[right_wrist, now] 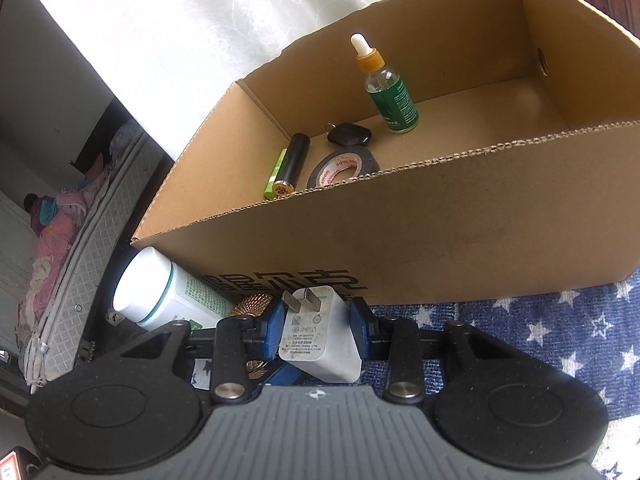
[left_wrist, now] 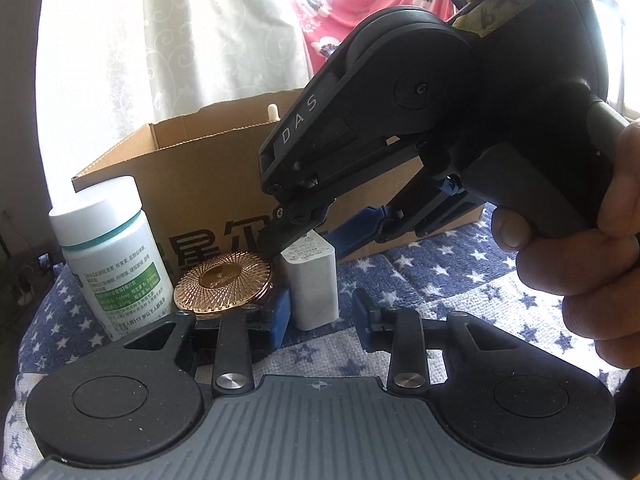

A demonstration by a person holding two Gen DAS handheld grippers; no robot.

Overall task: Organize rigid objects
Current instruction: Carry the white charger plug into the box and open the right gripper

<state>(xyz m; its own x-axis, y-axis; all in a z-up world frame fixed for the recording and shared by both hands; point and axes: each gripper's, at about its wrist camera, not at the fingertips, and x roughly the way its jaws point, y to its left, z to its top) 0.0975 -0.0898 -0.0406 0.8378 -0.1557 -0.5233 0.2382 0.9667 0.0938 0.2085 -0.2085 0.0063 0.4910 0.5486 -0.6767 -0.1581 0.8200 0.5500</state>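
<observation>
A white plug charger (left_wrist: 314,292) (right_wrist: 320,344) stands on the star-patterned cloth in front of a cardboard box (right_wrist: 440,248). My right gripper (right_wrist: 317,328) (left_wrist: 316,240) reaches down from the upper right. Its blue pads press both sides of the charger near the prongs. My left gripper (left_wrist: 320,316) is low on the cloth with its pads narrowly apart around the charger's base. The left pad is beside it and a gap shows at the right pad. A copper-coloured round tin (left_wrist: 222,280) (right_wrist: 254,304) and a white pill bottle (left_wrist: 108,256) (right_wrist: 160,292) stand to the charger's left.
Inside the box are a green dropper bottle (right_wrist: 390,92), a black tape roll (right_wrist: 344,166), a black tube (right_wrist: 294,164), a green battery (right_wrist: 276,174) and a key fob (right_wrist: 348,134). A person's hand (left_wrist: 580,280) holds the right gripper. A mattress edge (right_wrist: 80,240) lies far left.
</observation>
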